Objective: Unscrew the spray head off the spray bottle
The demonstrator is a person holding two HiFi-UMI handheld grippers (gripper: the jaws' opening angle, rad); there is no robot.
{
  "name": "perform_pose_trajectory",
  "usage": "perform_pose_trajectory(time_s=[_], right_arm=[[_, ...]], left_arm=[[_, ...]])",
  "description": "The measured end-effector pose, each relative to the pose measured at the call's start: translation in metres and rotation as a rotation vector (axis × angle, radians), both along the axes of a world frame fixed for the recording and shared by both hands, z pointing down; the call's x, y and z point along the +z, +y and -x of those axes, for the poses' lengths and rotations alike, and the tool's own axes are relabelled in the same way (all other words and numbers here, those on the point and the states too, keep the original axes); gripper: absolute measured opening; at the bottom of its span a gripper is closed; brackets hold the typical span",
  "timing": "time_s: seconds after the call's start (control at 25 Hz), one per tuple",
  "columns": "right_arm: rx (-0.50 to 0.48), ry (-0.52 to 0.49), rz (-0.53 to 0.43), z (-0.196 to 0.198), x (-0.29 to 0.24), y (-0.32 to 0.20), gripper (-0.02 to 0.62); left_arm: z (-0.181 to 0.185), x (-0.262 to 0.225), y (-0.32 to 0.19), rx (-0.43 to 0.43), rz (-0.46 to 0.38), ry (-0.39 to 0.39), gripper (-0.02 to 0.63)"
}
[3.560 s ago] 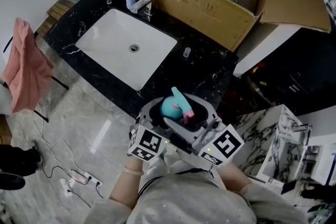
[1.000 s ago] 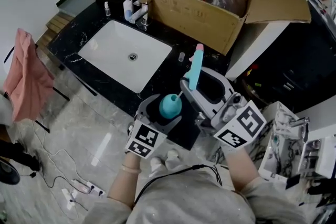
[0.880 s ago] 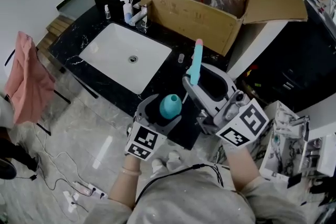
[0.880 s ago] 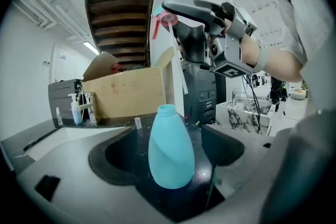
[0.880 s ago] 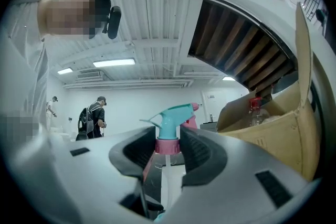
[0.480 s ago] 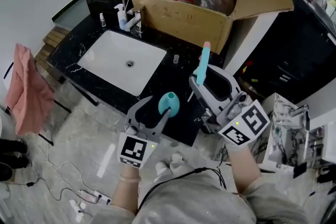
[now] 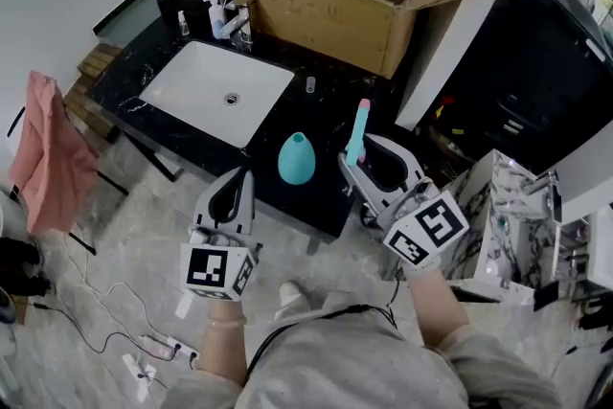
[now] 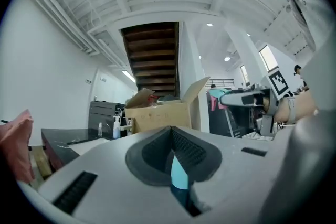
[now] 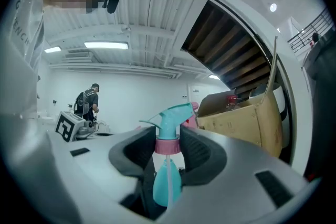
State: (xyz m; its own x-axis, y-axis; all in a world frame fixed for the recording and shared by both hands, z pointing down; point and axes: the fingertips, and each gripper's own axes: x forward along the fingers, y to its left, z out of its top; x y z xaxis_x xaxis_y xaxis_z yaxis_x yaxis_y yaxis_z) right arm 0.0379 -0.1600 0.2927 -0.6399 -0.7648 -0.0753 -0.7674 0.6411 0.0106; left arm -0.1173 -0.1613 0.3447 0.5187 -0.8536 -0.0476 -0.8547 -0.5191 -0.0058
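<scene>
The right gripper (image 7: 358, 164) gripped the teal spray head (image 7: 359, 131) by its pink collar, upright and apart from the bottle. The teal spray bottle (image 7: 296, 158) stood headless on the black countertop (image 7: 326, 110), near the left gripper (image 7: 241, 181), whose jaws were pressed together, empty.

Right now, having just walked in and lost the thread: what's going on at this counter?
A person works with a gripper in each hand. The right gripper is clamped on the pink collar of the spray head, which is already off and held in the air. The teal bottle stands alone on the black counter. The left gripper is shut and empty, clear of the bottle.
</scene>
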Motion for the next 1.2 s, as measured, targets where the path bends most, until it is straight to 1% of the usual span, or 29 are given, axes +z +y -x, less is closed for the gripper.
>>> perform_pose_trajectory(time_s=[0.24,0.36,0.44,0.72,0.96,1.2], right_arm=[[-0.046,0.011,0.020,-0.009,0.012,0.039,0.149],[-0.078,0.016,0.032,-0.014,0.017,0.059,0.149],[-0.093,0.018,0.038,-0.021,0.019,0.074,0.149],[-0.125,0.028,0.033,-0.041,0.023,0.119,0.149],[-0.138,0.028,0.051,-0.052,0.034,0.152,0.149],[-0.150,0.020,0.054,-0.066,0.039,0.177,0.149]], left_arm=[[0.019,-0.010,0.050,-0.154,-0.014,0.033,0.006],[0.023,-0.006,0.078,-0.244,0.001,0.020,0.006],[0.021,-0.003,0.096,-0.288,0.011,0.008,0.006],[0.009,-0.006,0.156,-0.338,-0.005,0.016,0.006],[0.003,0.003,0.200,-0.374,0.014,0.014,0.006],[-0.011,0.010,0.232,-0.390,0.031,0.020,0.006]])
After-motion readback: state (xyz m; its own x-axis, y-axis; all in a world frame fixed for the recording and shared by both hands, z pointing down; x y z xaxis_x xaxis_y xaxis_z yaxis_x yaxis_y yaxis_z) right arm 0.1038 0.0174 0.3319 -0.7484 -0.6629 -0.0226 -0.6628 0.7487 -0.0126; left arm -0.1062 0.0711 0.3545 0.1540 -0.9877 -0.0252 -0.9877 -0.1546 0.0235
